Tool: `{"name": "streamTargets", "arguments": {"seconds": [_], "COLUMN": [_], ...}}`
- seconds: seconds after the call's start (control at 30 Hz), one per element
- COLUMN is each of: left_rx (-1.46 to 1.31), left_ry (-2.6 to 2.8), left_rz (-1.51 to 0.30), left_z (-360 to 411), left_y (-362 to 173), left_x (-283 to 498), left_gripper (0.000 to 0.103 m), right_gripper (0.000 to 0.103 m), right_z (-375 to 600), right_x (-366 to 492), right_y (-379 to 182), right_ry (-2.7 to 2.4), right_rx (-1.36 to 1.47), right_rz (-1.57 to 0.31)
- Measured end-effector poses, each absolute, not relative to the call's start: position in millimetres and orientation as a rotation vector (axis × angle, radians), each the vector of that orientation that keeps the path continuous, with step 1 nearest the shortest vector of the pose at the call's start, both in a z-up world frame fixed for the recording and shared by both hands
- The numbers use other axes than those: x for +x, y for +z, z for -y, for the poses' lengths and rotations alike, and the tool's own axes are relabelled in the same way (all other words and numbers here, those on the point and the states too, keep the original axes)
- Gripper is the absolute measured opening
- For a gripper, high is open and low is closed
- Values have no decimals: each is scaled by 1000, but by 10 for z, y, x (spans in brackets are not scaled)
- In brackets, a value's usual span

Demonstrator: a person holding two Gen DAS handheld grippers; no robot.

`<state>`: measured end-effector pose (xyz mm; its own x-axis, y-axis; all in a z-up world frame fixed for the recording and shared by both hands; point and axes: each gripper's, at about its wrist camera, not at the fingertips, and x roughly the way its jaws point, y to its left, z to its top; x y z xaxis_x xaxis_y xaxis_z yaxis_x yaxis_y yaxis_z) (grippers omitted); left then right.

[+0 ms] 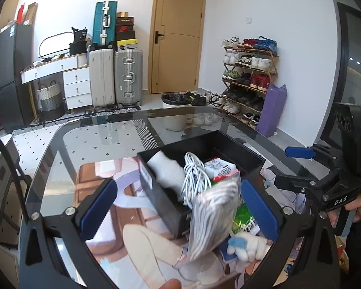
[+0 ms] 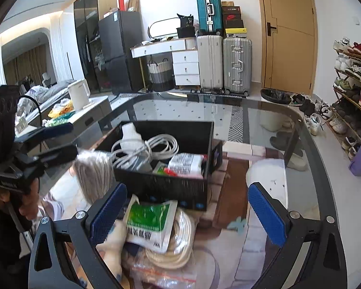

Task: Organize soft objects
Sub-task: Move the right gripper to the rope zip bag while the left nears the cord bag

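Observation:
A black box (image 1: 156,187) (image 2: 161,187) stands on a printed mat on the glass table. It holds a white sock (image 1: 166,168), a white cable coil (image 2: 154,144) and a red-and-white packet (image 2: 185,163). My left gripper (image 1: 178,210) is open, its jaws either side of the box's near corner and a grey-striped bag (image 1: 214,212) (image 2: 93,173) that leans there. My right gripper (image 2: 187,214) is open too, above a green packet (image 2: 151,219), a cream cable coil (image 2: 180,240) and a white plush with blue patches (image 1: 250,245). No pad presses on anything.
A clear plastic bag (image 2: 161,274) lies nearest the right wrist camera. The glass table's rounded far edge (image 1: 170,110) faces a bin (image 1: 177,98), a shoe rack (image 1: 250,79) and suitcases (image 1: 128,77). A white kettle (image 2: 78,94) stands on a side table to the left.

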<state>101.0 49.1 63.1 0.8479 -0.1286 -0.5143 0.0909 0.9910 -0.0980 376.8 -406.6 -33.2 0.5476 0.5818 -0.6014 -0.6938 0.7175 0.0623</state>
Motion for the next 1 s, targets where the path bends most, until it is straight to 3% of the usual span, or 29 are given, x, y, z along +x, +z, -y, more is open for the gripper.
{"name": "streamTargets", "arguments": {"seconds": [1.0], "left_rx": [-53], "left_ry": [-52], "left_rz": [-604], "left_z": [-379], "left_y": [329], "left_x": [788], "left_gripper": [103], "right_gripper": [102], "right_z": [3998], "right_x": [3593], "right_y": [-677], "right_ry": [711], "right_rx": [-313], "right_rz": [-775]}}
